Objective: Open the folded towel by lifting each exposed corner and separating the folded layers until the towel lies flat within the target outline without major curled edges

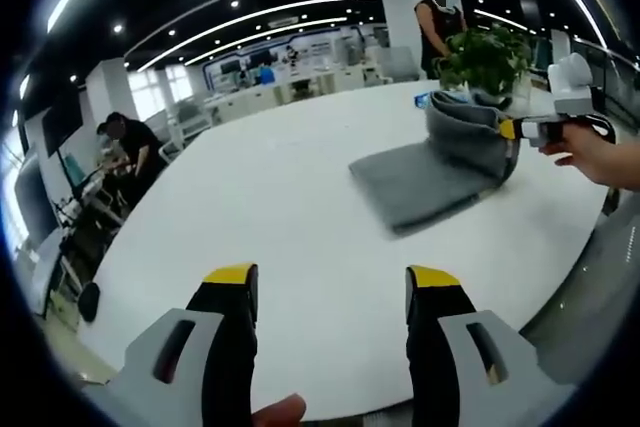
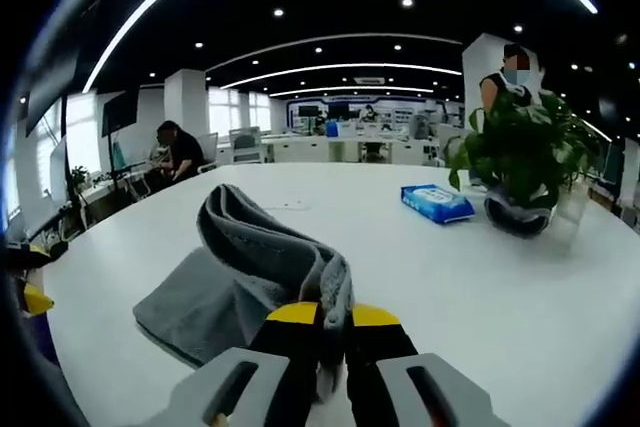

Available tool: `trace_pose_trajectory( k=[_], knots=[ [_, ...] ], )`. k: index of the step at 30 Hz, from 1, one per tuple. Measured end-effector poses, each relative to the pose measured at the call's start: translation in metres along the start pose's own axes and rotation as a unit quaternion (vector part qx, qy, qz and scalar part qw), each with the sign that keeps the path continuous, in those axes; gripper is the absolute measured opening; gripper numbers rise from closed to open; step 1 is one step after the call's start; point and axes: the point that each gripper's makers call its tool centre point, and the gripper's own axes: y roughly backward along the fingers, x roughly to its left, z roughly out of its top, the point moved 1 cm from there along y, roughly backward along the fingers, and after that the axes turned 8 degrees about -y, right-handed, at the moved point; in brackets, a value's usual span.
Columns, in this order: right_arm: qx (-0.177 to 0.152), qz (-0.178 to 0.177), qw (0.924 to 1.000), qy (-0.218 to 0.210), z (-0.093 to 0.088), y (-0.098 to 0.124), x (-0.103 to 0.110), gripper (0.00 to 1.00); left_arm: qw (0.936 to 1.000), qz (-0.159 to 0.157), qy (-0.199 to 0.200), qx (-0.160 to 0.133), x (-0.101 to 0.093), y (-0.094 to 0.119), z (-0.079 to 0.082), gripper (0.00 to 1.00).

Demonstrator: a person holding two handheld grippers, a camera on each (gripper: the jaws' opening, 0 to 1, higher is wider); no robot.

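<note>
A broad white worktop (image 1: 270, 207) carries everything. On it lies the grey towel (image 1: 425, 182), still partly folded: its flat lower layers rest on the worktop while one edge is raised into a hump. In the left gripper view the flat part runs from the near left toward the far right, where the lifted fold stands up beside the right gripper (image 1: 512, 130). In the right gripper view the towel (image 2: 240, 267) stretches away from the camera toward the left, and its raised edge drapes down into the jaws.

Beyond the towel stands a leafy green plant (image 2: 520, 157) in a dark pot, the pot's base partly hidden behind a clear block at the worktop's far side. Next to it lies a blue pack of wipes (image 2: 437, 202), flat on the worktop and well apart from the towel.

The right gripper (image 2: 333, 315) has its yellow-tipped jaws clenched on the towel's lifted edge, cloth showing between them. A hand (image 1: 590, 152) holds it, cut off at the view's rim.

The left gripper (image 1: 332, 279) hangs above bare worktop, well short of the towel, its jaws released and wide apart with nothing between them. A fingertip shows at the bottom edge between them.

People in the office behind are too small to make out clearly.
</note>
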Motion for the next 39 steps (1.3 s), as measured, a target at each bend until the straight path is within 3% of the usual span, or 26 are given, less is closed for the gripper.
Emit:
trace_pose_trajectory(
  k=[16, 26, 30, 33, 35, 39],
  knots=[
    [0.026, -0.070, 0.9969, -0.026, -0.009, 0.012, -0.039, 0.06, 1.0000, 0.000, 0.003, 0.004, 0.000, 0.000, -0.002, 0.57],
    [0.058, -0.090, 0.9929, -0.051, -0.024, 0.014, -0.050, 0.06, 1.0000, -0.004, 0.004, 0.006, -0.001, -0.001, -0.003, 0.57],
    [0.061, -0.094, 0.9921, -0.056, -0.025, 0.016, -0.054, 0.12, 0.9999, -0.007, 0.006, 0.005, -0.001, -0.001, -0.003, 0.58],
    [0.065, -0.100, 0.9900, -0.076, -0.027, 0.018, -0.060, 0.22, 0.9997, -0.021, 0.010, -0.006, -0.006, -0.001, 0.002, 0.59],
    [0.065, -0.099, 0.9894, -0.084, -0.025, 0.021, -0.063, 0.23, 0.9978, -0.050, 0.035, -0.026, -0.016, -0.001, 0.011, 0.60],
    [0.052, -0.105, 0.9897, -0.081, -0.014, 0.029, -0.073, 0.23, 0.9973, -0.061, 0.032, -0.022, -0.020, -0.005, 0.021, 0.59]
  ],
)
